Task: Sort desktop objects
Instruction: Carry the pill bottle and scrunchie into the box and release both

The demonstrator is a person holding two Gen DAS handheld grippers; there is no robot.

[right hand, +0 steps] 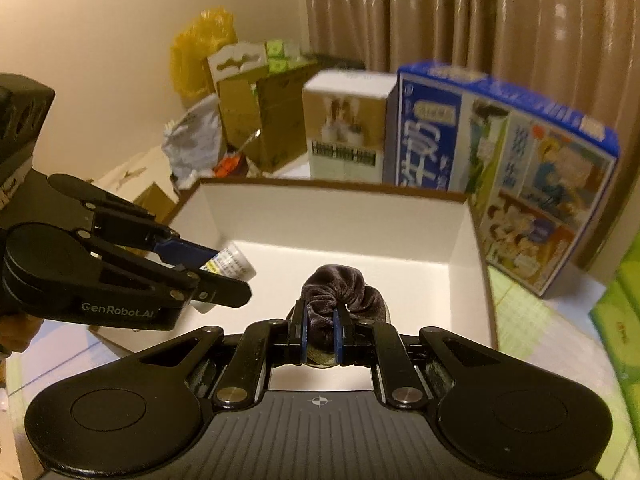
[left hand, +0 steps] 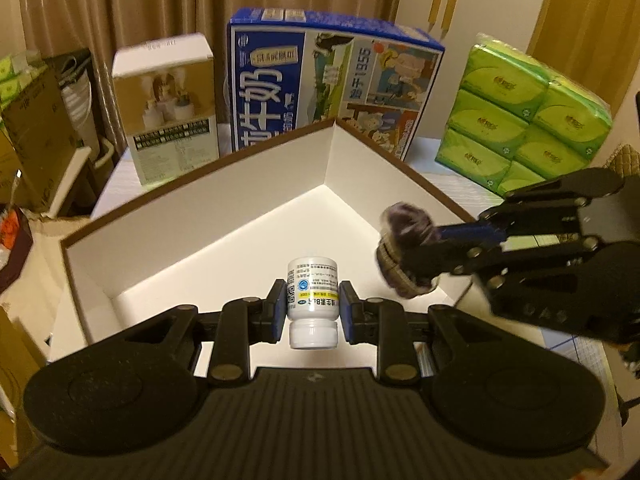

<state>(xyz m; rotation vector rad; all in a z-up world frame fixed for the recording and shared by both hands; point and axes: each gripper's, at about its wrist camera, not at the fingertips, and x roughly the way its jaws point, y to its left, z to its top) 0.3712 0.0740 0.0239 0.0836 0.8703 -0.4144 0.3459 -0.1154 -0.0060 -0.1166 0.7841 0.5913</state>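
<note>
My left gripper (left hand: 313, 312) is shut on a small white pill bottle (left hand: 313, 300), held over the open white box (left hand: 256, 184) with brown rims. My right gripper (right hand: 319, 334) is shut on a dark purple velvet scrunchie (right hand: 340, 284), also above the box (right hand: 332, 216). In the left wrist view the right gripper (left hand: 404, 256) comes in from the right with the scrunchie (left hand: 404, 232) over the box's right part. Seen from the right wrist, the left gripper (right hand: 216, 276) enters from the left carrying the bottle (right hand: 234, 264). The box floor under both looks bare.
Behind the box stand a blue milk carton case (left hand: 328, 80) and a white-and-tan carton (left hand: 168, 108). Green tissue packs (left hand: 528, 120) are stacked at the right. Cardboard boxes and bags (right hand: 240, 120) crowd the floor beyond the table's left edge.
</note>
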